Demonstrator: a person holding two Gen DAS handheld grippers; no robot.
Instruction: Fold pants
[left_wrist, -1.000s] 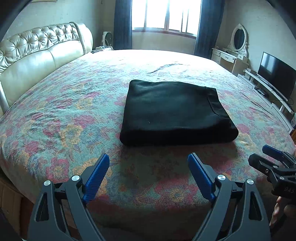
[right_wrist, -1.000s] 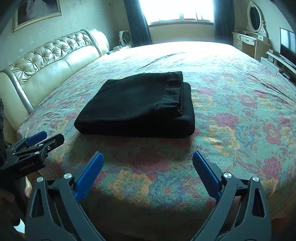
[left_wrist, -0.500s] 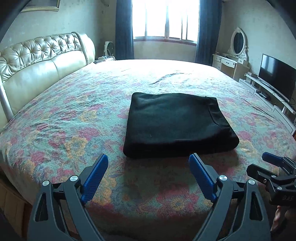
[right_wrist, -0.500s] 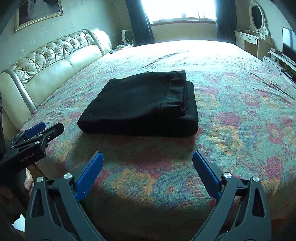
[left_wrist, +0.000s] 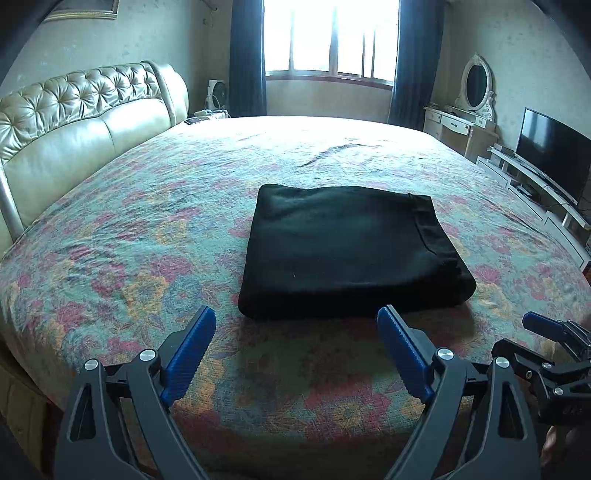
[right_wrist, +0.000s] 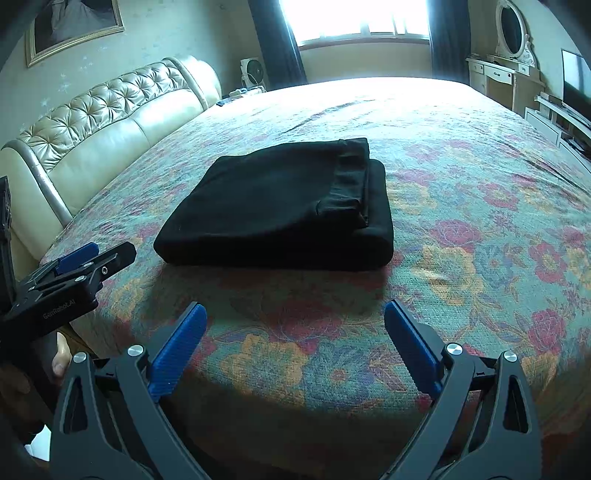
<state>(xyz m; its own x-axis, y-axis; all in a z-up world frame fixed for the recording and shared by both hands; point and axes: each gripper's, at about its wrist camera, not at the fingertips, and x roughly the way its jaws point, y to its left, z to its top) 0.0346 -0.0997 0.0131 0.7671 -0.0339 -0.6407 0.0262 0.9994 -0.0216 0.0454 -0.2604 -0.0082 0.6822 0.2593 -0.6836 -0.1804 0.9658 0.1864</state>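
Observation:
The black pants (left_wrist: 351, 251) lie folded into a thick rectangle on the floral bedspread (left_wrist: 155, 236), waistband on the right side. In the right wrist view the same folded pants (right_wrist: 280, 206) sit just ahead. My left gripper (left_wrist: 297, 321) hovers above the bed's near edge, just short of the pants, open with nothing between its blue pads. My right gripper (right_wrist: 295, 317) is likewise open and empty, a short way back from the pants. Each gripper shows at the side of the other's view: the right one (left_wrist: 546, 354), the left one (right_wrist: 74, 273).
A tufted cream headboard (left_wrist: 85, 122) runs along the left. A window with dark curtains (left_wrist: 332, 37) is at the back. A dressing table with oval mirror (left_wrist: 469, 110) and a television (left_wrist: 554, 147) on a low stand line the right wall. A person's fingers (right_wrist: 61, 358) hold the left gripper's handle.
The left wrist view has tipped upward slightly, so the pants sit lower in the frame. Both grippers stay open and empty; the pants have not moved.

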